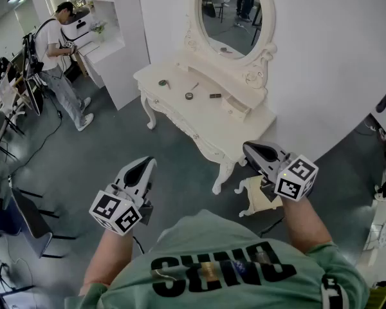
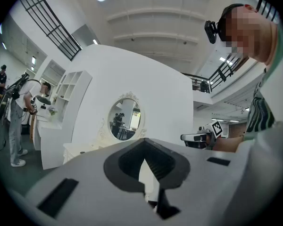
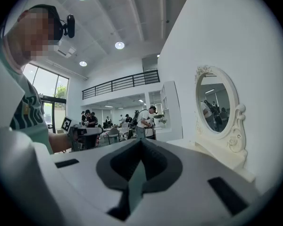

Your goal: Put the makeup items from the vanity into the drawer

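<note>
White vanity point(image 1: 206, 118) at 12 o'clock, oval mirror point(image 1: 235, 15) above it. Four small makeup items point(image 1: 189, 96) lie on top; the drawer point(image 1: 235, 109) looks ajar. Left gripper point(image 1: 144, 164) at 7, right gripper point(image 1: 252, 149) at 4, both short of the vanity. Person point(image 1: 55, 50) at 10.

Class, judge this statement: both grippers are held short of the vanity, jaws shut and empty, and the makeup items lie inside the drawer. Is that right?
One thing is wrong. The head view shows the makeup items lying on the vanity top, not inside the drawer. The left gripper and right gripper are indeed short of it, jaws shut and empty.
</note>
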A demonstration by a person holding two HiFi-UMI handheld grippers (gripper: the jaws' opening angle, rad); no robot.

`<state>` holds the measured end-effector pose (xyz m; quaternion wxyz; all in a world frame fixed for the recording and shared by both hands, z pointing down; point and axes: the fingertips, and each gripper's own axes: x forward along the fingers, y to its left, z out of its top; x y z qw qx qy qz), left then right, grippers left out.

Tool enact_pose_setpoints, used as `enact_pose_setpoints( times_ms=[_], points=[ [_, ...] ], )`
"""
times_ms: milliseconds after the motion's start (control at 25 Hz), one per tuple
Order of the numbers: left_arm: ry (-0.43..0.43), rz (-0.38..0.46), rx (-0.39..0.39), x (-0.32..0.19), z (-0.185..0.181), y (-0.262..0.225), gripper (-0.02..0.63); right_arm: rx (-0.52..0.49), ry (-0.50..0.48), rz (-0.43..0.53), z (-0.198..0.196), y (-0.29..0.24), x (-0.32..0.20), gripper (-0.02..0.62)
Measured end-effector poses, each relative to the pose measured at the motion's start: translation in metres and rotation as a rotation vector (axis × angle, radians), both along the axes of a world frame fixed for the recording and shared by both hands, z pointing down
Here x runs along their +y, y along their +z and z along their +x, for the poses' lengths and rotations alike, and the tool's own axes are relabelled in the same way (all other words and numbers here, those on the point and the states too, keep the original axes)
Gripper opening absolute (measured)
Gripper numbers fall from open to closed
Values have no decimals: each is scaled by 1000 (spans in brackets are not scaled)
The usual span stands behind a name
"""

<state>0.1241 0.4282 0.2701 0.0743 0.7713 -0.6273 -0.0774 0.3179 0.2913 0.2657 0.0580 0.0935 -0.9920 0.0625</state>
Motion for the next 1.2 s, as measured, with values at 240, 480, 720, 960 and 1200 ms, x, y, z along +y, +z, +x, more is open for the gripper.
enact_pose_setpoints(
  times_ms=[240,480,720,960,1200],
  points=[
    [3,2,-2,-14,0,1,8,-3,-5,3,-3,2,-13,9],
    [0,-4,-6,-22,2,4,8,-2,-12,-2,-2,5,-20,9],
    [-2,-8,-18,-36,5,-2,8,-22,-42,-28,-2,3,-27,9],
    [-22,7,-43,-60,20,-10,8,-30,-62,-12,14,1,-47,11],
    [-44,-2,-34,-86,36,-3,8,-15,-100,-1,22,8,-74,11]
  ],
)
